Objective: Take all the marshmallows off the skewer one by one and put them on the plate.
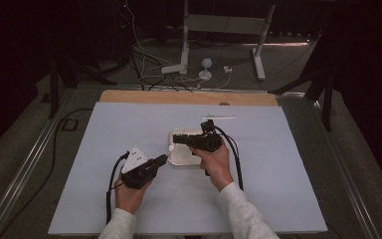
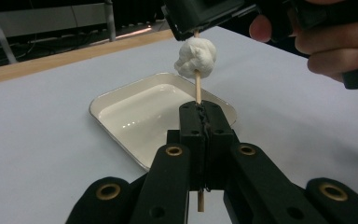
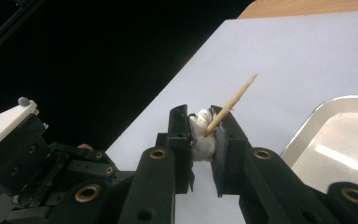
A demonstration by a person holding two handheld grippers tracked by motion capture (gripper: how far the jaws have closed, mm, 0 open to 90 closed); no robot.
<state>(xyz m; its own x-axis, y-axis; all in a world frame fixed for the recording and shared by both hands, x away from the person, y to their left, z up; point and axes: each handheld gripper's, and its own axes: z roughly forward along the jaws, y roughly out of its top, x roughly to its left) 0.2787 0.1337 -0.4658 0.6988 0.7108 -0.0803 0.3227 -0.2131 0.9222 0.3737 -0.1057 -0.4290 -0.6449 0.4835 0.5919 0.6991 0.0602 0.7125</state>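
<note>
High view: white tray (image 1: 179,158) near centre of table (image 1: 104,149); left tool (image 1: 163,158) just beside tray's near-left edge, right tool (image 1: 178,139) over tray's left rim, white lump (image 1: 171,148) between the two tips. Left gripper view: left tool (image 2: 200,112) clamped tight on wooden skewer (image 2: 197,88), jaws fully together with only the stick between; skewer rising through white marshmallow-like lump (image 2: 195,58) above tray (image 2: 116,98), top end meeting the right tool (image 2: 193,18). Right gripper view: right tool (image 3: 204,128) closed partway, squeezing lump (image 3: 200,135) between both jaws; pointed skewer tip (image 3: 240,95) poking out beyond, tray (image 3: 307,126) off to the right. Risks, judged: soft lump likely to tear or smear if squeezed harder; thin skewer could snap or slip if the tools pull off-axis; lump could drop short of tray if released beyond its left rim.
</note>
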